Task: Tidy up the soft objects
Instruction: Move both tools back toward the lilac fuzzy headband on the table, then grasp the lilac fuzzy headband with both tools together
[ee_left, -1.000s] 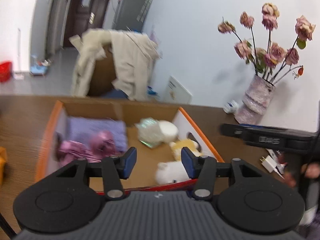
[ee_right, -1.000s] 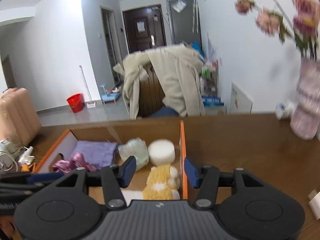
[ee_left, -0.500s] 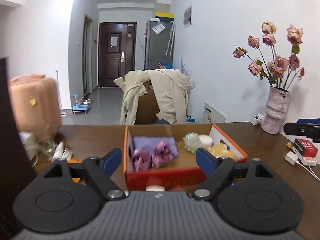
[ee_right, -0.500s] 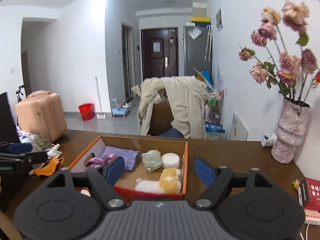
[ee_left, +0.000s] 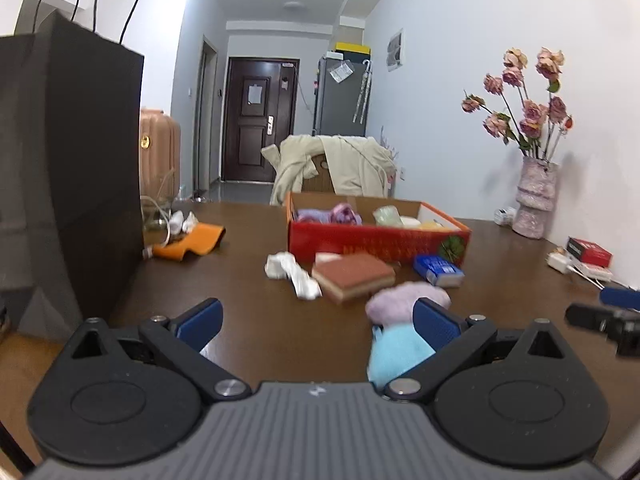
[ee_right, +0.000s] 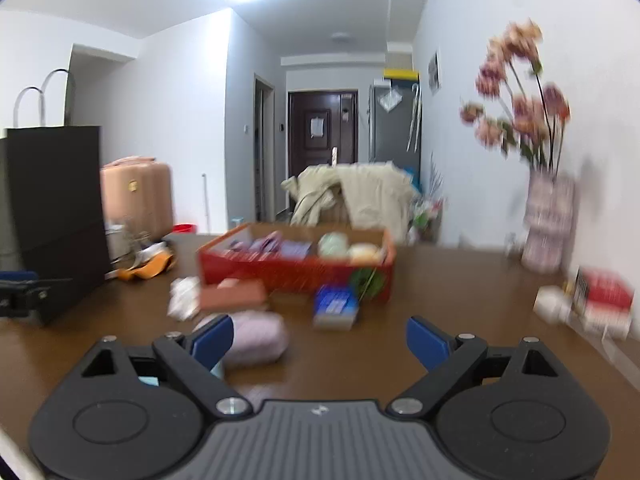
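Several soft things already lay in the red cardboard box with the orange rim (ee_left: 376,236), among them a purple folded cloth (ee_left: 310,215), a pale green roll (ee_left: 387,215) and a cream round pad (ee_right: 365,253); the rest sat loose on the dark brown wooden table (ee_left: 256,320) in front of it. My left gripper (ee_left: 316,320) had its blue-padded jaws opening wide with nothing between them; my right gripper (ee_right: 318,340) was likewise opening and empty.

The nearest loose piece was a lilac and light blue plush toy (ee_left: 400,320), lying just beside the left gripper's right finger and partly behind the right gripper's left finger (ee_right: 210,338). I judged that to be the first risk: either finger could catch it sideways and shove it along the table instead of straddling it; both hands going for the same toy could also clash.

Beyond it lay a rust-brown sponge block with a tan base (ee_left: 354,276), a crumpled white cloth (ee_left: 292,270) and a small blue packet (ee_left: 438,270), all near each other; a low sweep might drag one into another. The right view was blurred, so I could not place edges there well; a grab made on that view might close on air.
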